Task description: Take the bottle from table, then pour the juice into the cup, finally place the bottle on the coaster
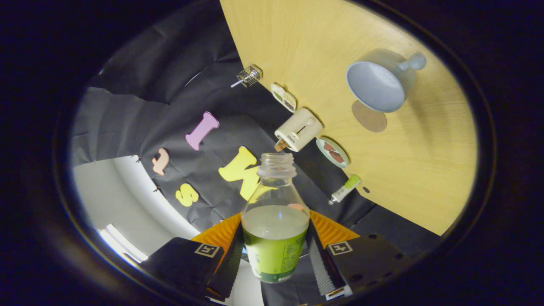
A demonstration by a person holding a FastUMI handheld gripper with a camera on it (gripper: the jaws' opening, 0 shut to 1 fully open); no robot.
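Gripping the bottle (275,221) by its labelled body, we have the gripper (275,255) pinching it from both sides, one finger (231,259) against its left flank and the other against its right, low in the centre of the frame. The bottle has no cap; its open neck points up the frame, and pale juice fills it to about the top of the green label. We judge the whole view to be rolled over, since the worktop (425,170) stands as a slanted slab in the upper right; that suits a tilt begun for pouring, though no juice has reached the neck.

The cup (376,85), pale blue with a knob-ended handle, sits on the worktop in the upper right, its hollow facing us and looking empty. Just below it lies a flat round disc, which we take for the coaster (369,115), bare and waiting for the bottle. Both are well beyond the neck, so we still need to bring the bottle over the cup.

Along the worktop's edge near the frame's centre we see a toy toaster (297,129), two small dishes (333,153), a little wire basket (248,76) and a green-capped tube (345,189). The worktop is light wood grain. Black cloth hangs behind as the booth's wall, with a white floor or wall at lower left.
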